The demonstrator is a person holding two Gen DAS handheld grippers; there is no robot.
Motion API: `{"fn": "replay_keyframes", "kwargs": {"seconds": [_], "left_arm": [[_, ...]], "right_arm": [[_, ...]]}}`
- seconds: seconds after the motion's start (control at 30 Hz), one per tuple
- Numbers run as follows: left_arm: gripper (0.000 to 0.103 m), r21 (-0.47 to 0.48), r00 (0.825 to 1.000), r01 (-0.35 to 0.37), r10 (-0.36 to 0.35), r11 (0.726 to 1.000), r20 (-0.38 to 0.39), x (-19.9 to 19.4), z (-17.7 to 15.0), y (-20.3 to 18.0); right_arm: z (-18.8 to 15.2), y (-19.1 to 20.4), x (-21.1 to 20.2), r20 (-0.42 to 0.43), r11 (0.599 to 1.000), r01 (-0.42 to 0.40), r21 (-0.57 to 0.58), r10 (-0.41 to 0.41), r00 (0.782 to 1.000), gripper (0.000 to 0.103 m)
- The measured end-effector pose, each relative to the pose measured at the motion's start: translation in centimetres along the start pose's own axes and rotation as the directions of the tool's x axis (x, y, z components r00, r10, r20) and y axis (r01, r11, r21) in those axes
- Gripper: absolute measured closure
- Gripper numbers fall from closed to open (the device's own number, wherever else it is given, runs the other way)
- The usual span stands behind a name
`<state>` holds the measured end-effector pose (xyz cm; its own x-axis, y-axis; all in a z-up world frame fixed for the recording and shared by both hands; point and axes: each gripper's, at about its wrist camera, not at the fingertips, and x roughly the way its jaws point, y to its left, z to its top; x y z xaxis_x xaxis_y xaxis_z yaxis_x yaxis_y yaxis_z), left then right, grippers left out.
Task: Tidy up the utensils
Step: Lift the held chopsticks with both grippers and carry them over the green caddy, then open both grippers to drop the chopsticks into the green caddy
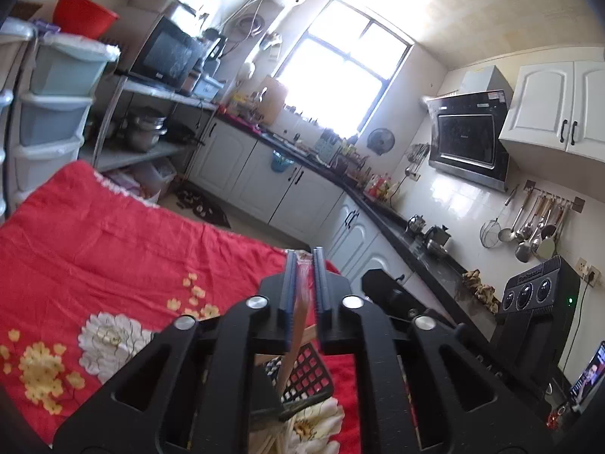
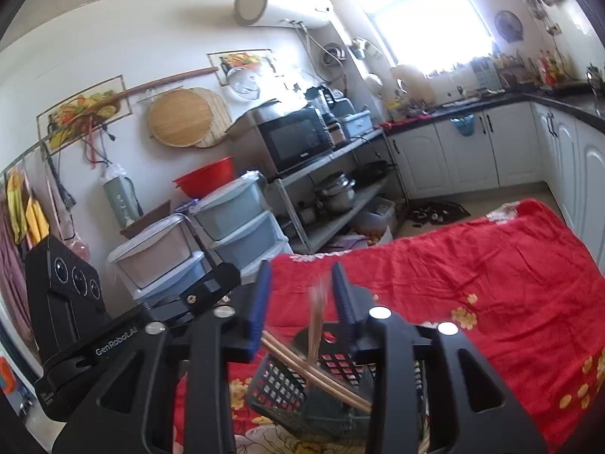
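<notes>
Wooden chopsticks (image 2: 321,374) lying slantwise in the black basket (image 2: 280,382), ends poking out over its latticed rim. Basket itself resting on the red flowered cloth (image 2: 472,265), right below both grippers.

In the right wrist view, right gripper (image 2: 301,266) with jaws moderately apart, blue pads (image 2: 261,302) clear on both sides of a blurred chopstick (image 2: 315,314) standing nearly upright between them, touched by neither pad, lower end down inside the basket.

In the left wrist view, left gripper (image 1: 304,251) with jaws narrow, only a slim gap. A reddish chopstick (image 1: 302,295) upright in that gap, leaning against the left-hand blue pad (image 1: 289,287), a thin sliver of space showing on the other side. Lower end reaching into the same basket (image 1: 306,374); no firm pinch visible.

Further out: white cabinets (image 1: 242,166) under a dark counter (image 1: 427,257), bright window (image 1: 340,75), microwave (image 2: 295,140) on a metal shelf, stacked plastic drawers (image 2: 234,223) with a red basin (image 2: 206,181) on top, ladles (image 1: 529,227) hanging from a wall rail.
</notes>
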<state>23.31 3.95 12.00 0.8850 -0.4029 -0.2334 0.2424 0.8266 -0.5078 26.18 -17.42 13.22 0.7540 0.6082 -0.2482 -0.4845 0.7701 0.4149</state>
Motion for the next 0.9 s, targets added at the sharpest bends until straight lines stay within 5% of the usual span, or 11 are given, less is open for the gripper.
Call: {"fn": "replay_keyframes", "kwargs": {"seconds": [0.2, 0.5, 0.63, 0.9], "left_arm": [[0.054, 0.01, 1.0, -0.01, 0.01, 1.0, 0.0, -1.0, -0.6, 0.3], [0.021, 0.048, 0.998, -0.063, 0.063, 0.997, 0.0, -2.6, -1.0, -0.2], [0.011, 0.047, 0.997, -0.079, 0.079, 0.996, -0.001, -3.5, -1.3, -0.1], [0.011, 0.051, 0.996, -0.092, 0.092, 0.994, 0.005, -5.3, -2.4, -0.1]], "right_arm": [[-0.5, -1.2, -1.0, -0.008, 0.999, 0.013, 0.031, -0.013, 1.0, 0.059], [-0.7, -2.5, -2.6, -0.025, 0.998, 0.05, 0.033, -0.049, 0.998, 0.051], [-1.0, -2.5, -3.6, -0.029, 0.998, 0.07, 0.003, -0.07, 0.997, 0.047], [-2.0, -2.4, -5.2, -0.046, 0.996, 0.084, -0.041, -0.086, 0.995, 0.046]]}}
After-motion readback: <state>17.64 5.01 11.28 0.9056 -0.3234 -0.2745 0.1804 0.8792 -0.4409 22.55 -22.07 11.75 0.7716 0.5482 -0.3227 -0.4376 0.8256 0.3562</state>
